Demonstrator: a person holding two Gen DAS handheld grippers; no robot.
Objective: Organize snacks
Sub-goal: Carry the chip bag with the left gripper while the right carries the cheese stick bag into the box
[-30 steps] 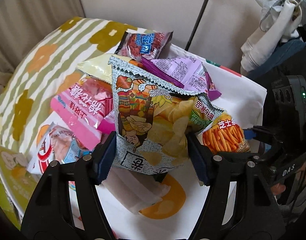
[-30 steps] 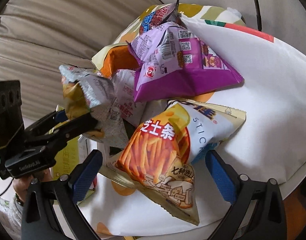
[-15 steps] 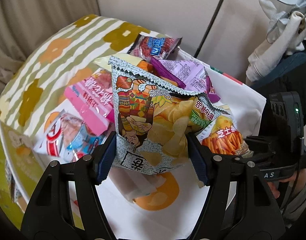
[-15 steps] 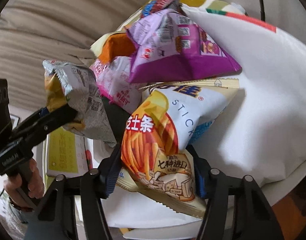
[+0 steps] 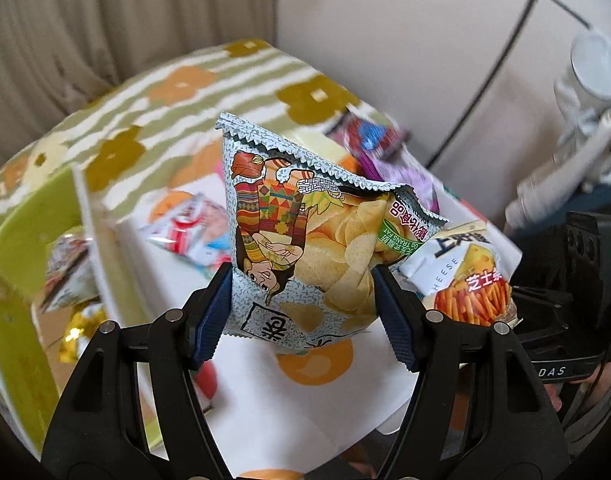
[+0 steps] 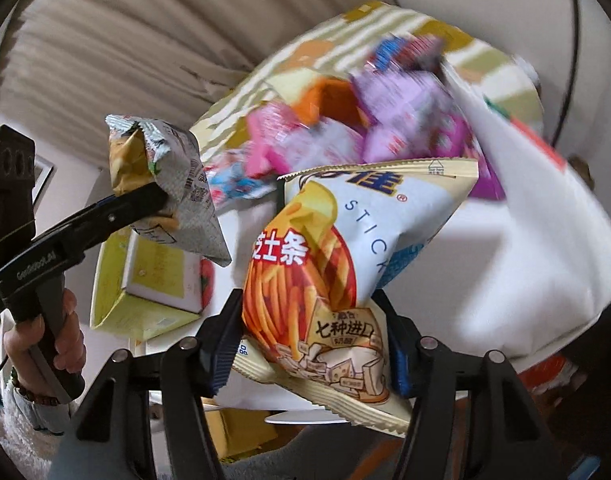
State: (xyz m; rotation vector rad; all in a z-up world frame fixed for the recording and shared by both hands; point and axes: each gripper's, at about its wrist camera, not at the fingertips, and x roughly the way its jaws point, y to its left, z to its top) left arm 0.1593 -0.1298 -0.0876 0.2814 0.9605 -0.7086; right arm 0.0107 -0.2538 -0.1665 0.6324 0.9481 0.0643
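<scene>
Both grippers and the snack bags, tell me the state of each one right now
left gripper: shut on chip bag
chip bag: held off the table
right gripper: shut on cheese stick bag
cheese stick bag: held, lifted
purple bag: lying in the pile
green box: open

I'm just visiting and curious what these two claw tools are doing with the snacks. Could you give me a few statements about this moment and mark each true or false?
1. The left gripper is shut on the grey patterned bag of potato chips. True.
2. The right gripper is open and holds nothing. False: it is shut on the white and orange bag of cheese sticks.
3. The purple snack bag lies on the flowered tablecloth with other packets. True.
4. The yellow-green cardboard box sits on top of the snack pile. False: it stands apart, off to the side beyond the cloth's edge.
</scene>
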